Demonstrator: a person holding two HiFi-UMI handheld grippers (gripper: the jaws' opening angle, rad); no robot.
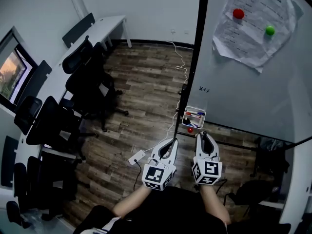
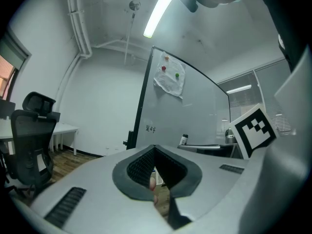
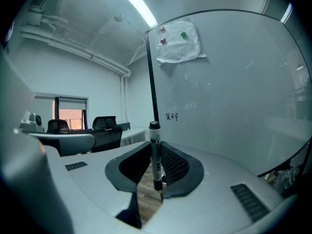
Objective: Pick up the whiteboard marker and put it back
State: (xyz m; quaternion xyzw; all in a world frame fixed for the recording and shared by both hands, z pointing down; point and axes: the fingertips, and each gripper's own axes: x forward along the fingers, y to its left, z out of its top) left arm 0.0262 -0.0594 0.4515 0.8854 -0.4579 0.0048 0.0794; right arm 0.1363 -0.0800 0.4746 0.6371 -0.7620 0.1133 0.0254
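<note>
Right claw (image 3: 155, 149): we see its ribbed black pads pinching the whiteboard marker (image 3: 156, 161), which stands upright between them.
Whiteboard marker: a slim white cylinder with a printed barrel and a black cap on top.
Left claw (image 2: 155, 152): smooth grey shells; its dark textured pads are pressed together at the tips, with nothing between them.
Box (image 1: 194, 117): small, white and open-topped, just beyond both claws, holding pens.
Whiteboard (image 1: 253, 87): a glossy pale panel in a black frame, with crinkled paper (image 1: 253, 23) on it.
Floor (image 1: 146, 82): wood-grain planks.
</note>
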